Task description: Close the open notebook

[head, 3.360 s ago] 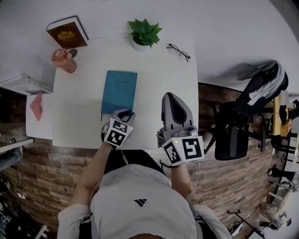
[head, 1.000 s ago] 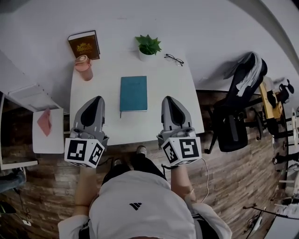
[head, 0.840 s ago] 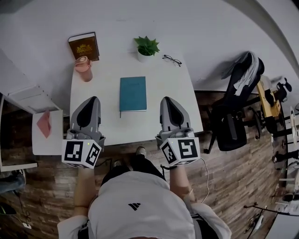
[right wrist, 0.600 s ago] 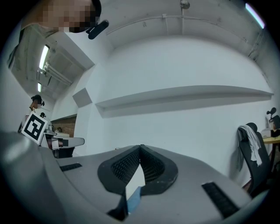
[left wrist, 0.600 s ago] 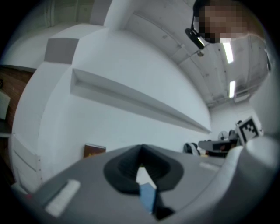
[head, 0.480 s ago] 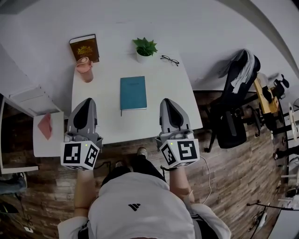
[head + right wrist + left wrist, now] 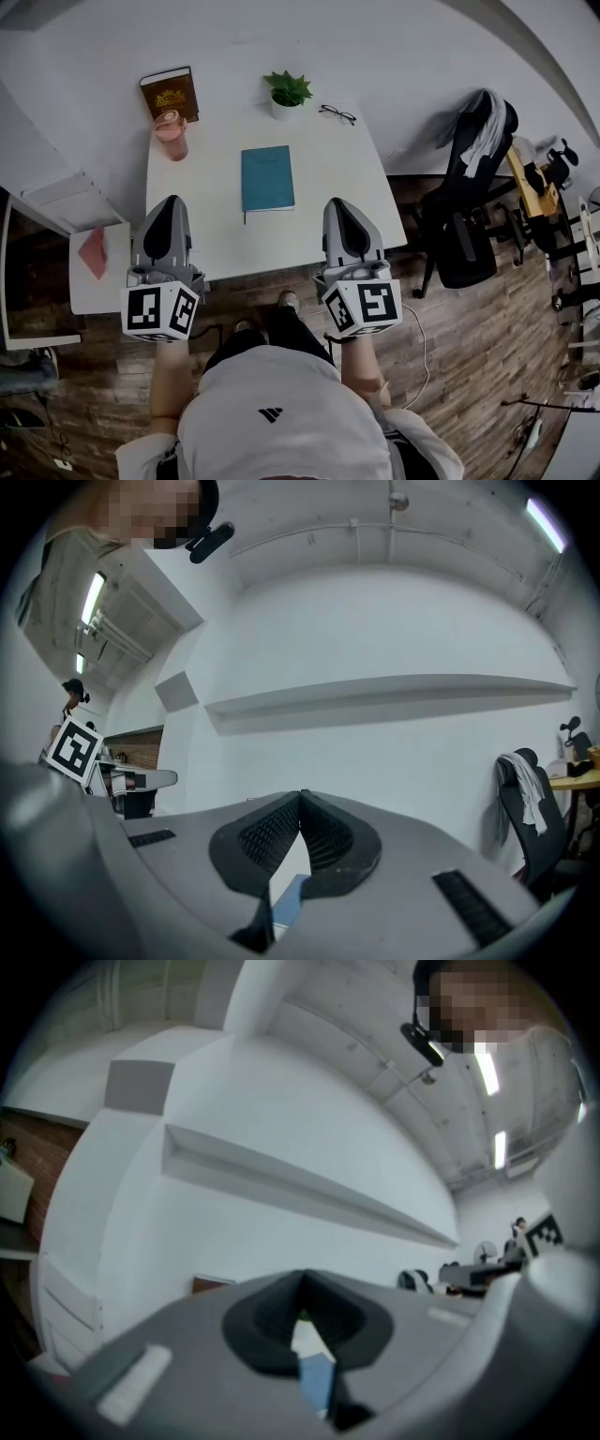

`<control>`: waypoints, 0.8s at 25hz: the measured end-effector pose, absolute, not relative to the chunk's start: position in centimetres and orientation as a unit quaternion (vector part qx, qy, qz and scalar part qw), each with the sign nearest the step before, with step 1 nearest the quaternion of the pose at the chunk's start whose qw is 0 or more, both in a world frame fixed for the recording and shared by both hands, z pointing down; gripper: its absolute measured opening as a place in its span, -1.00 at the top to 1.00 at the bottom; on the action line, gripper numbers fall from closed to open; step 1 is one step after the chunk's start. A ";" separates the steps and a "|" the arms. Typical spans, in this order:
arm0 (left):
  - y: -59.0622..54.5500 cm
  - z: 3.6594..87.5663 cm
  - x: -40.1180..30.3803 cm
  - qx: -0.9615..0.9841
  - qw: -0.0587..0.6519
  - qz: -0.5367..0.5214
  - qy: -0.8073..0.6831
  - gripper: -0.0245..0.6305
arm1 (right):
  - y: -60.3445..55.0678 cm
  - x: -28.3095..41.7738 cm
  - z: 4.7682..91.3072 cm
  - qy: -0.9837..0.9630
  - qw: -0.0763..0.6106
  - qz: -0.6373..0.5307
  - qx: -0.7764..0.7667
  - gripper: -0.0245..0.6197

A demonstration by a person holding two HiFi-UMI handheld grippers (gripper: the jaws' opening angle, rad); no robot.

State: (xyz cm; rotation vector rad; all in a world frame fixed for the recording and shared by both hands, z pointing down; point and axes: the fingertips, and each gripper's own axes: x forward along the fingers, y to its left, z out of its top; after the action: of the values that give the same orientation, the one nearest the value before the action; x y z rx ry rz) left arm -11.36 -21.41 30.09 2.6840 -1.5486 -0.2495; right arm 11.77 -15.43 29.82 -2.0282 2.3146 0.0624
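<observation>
The teal notebook (image 7: 267,178) lies closed and flat in the middle of the white table (image 7: 309,234). My left gripper (image 7: 167,200) hangs over the table's front left edge, jaws shut and empty, well short of the notebook. At the front right edge is my right gripper (image 7: 339,202), also shut with nothing in it. In the left gripper view the gripper (image 7: 302,1274) has its tips together, and a strip of the notebook (image 7: 314,1382) shows through the gap below them. The right gripper view shows the same: the gripper (image 7: 301,794) closed, the notebook (image 7: 289,897) beneath.
At the table's far side stand a brown book (image 7: 170,92), a pink cup (image 7: 172,134), a potted plant (image 7: 287,94) and glasses (image 7: 337,114). A black chair (image 7: 469,216) with clothes is on the right. A low white shelf with a red item (image 7: 94,251) is on the left.
The left gripper has left the notebook's near edge. Both grippers have drawn back toward the person, to the table's front edge. The notebook stays closed and still.
</observation>
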 end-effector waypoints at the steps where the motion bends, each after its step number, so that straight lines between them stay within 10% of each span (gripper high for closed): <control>1: -21.3 30.1 -11.4 0.863 0.015 -0.079 -0.498 0.90 | -15.3 11.7 29.8 0.751 0.032 0.021 -0.659 0.93; 20: -19.9 29.3 -11.8 0.866 -0.041 -0.076 -0.493 0.90 | -14.3 10.7 29.8 0.746 0.037 0.026 -0.665 0.93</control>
State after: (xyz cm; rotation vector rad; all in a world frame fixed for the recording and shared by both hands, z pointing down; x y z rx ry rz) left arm -11.80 -19.94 29.27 2.7929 -1.5897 -0.2441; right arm 10.73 -14.28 29.78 -2.0402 2.2882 0.0797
